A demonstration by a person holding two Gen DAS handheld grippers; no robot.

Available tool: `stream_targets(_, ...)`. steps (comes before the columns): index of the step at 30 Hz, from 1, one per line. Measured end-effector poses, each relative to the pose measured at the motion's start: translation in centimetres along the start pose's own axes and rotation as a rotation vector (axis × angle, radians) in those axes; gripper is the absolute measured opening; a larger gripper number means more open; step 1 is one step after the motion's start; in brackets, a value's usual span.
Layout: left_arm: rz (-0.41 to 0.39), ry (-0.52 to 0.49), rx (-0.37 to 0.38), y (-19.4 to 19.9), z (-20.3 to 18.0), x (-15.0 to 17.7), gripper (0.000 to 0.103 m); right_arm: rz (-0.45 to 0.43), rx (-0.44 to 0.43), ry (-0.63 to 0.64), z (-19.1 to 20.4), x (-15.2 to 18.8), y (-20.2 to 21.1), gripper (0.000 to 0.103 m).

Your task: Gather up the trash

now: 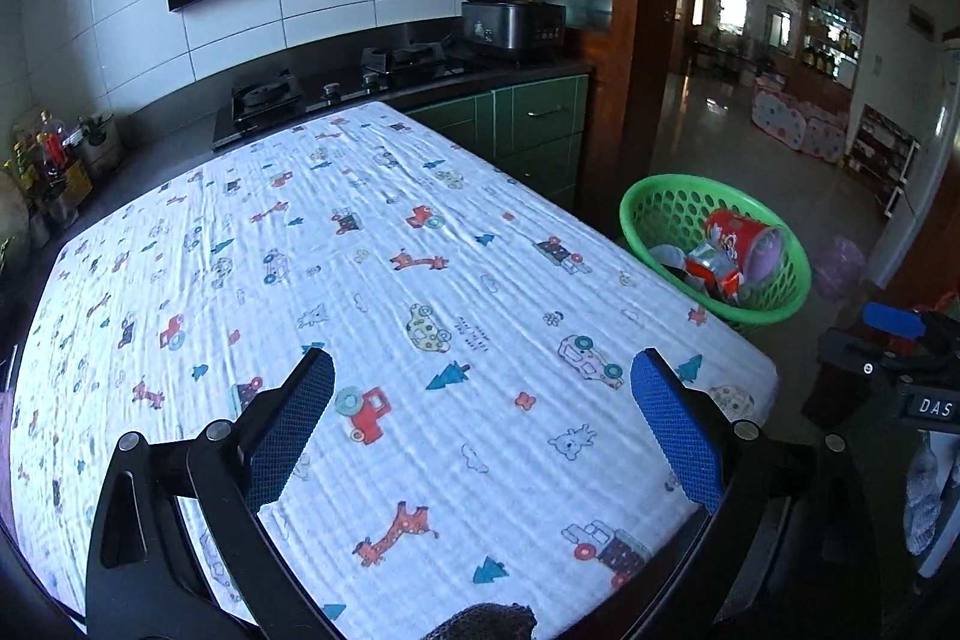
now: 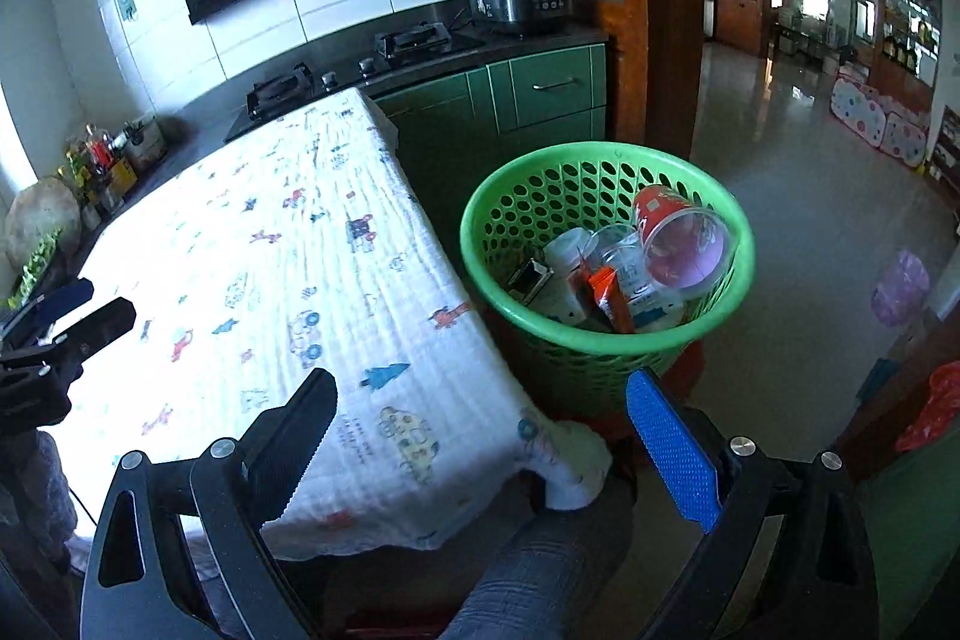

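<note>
Both the left gripper (image 1: 480, 418) and the right gripper (image 2: 480, 436) are held with fingers spread and nothing between them, above the worktop's white cartoon-printed cloth (image 1: 384, 292). A red printed plastic cup (image 2: 678, 238), a white bottle (image 2: 567, 250) and other wrappers are seen inside the green perforated plastic basket (image 2: 540, 184) just beside the worktop's corner.

Left gripper (image 1: 483, 424): black angular frame, triangular cutouts, silver round screw heads at the joints, blue dimpled fingers (image 1: 675, 430). Right gripper (image 2: 480, 445): same black frame and silver screws; one blue dimpled pad, the other finger showing its black side with a serrated edge. White "DAS" lettering on a black body. Grey woven trouser knee (image 2: 540, 574) below.
</note>
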State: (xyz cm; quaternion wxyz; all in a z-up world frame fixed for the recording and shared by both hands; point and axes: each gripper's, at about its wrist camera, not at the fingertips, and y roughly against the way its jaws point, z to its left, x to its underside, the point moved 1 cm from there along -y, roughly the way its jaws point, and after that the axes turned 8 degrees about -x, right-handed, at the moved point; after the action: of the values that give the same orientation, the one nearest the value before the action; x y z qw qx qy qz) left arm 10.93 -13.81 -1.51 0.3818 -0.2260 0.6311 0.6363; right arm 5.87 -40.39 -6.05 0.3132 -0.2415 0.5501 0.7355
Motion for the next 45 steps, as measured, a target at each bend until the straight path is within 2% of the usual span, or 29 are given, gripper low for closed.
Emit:
stream_targets(7,-0.004,0.018,-0.008,0.8,0.4,1.3,0.098,-0.022,0.034,0.036,1.6,1.1,1.2,0.094)
stream_targets(15,-0.009,0.016,-0.028,1.5,1.0,2.7,0.098,-0.032,0.026,0.042,2.6,2.3,2.1,0.094)
stream_targets(45,-0.007,0.029,-0.059,2.1,2.2,3.5,0.098,-0.023,-0.013,0.074,4.5,3.3,2.1,0.095)
